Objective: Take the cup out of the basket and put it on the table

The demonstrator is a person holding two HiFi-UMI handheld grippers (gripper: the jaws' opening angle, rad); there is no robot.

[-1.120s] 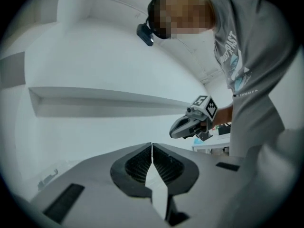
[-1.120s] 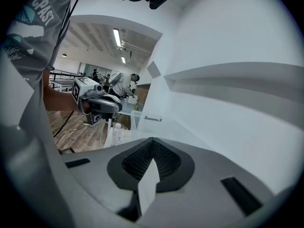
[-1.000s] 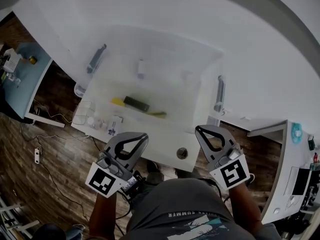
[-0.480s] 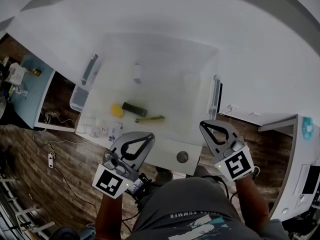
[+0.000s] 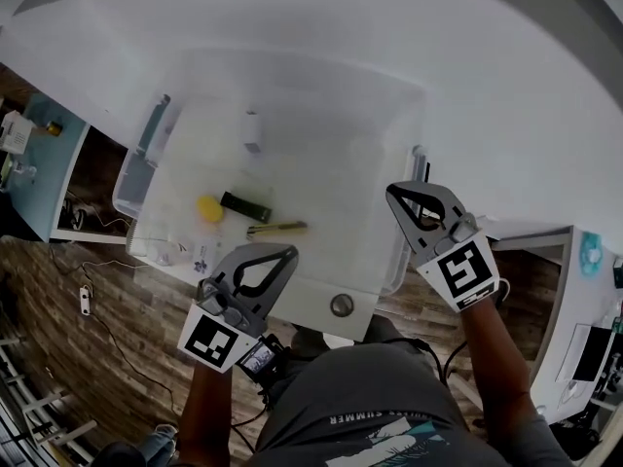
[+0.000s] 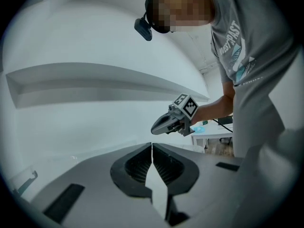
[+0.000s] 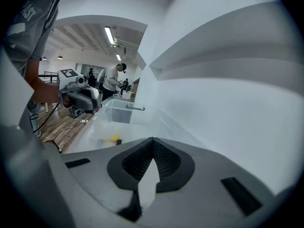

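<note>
Looking down, the head view laid open the clear basket (image 5: pixel 421 125) on the white table (image 5: pixel 487 144). Only the right gripper view caught a person (image 7: pixel 113 78) standing far back in the room. The left gripper (image 5: pixel 286 252) was closed on nothing at the basket's 6 o'clock edge. The right gripper (image 5: pixel 391 191), also closed and empty, hung at its 4 o'clock rim. Inside lay a yellow lump (image 5: pixel 208 208), a black bar (image 5: pixel 245 205) at its 3 o'clock, a yellowish stick (image 5: pixel 275 228) and, toward 12, a small pale thing (image 5: pixel 252 131), perhaps the cup; I couldn't be sure.
</note>
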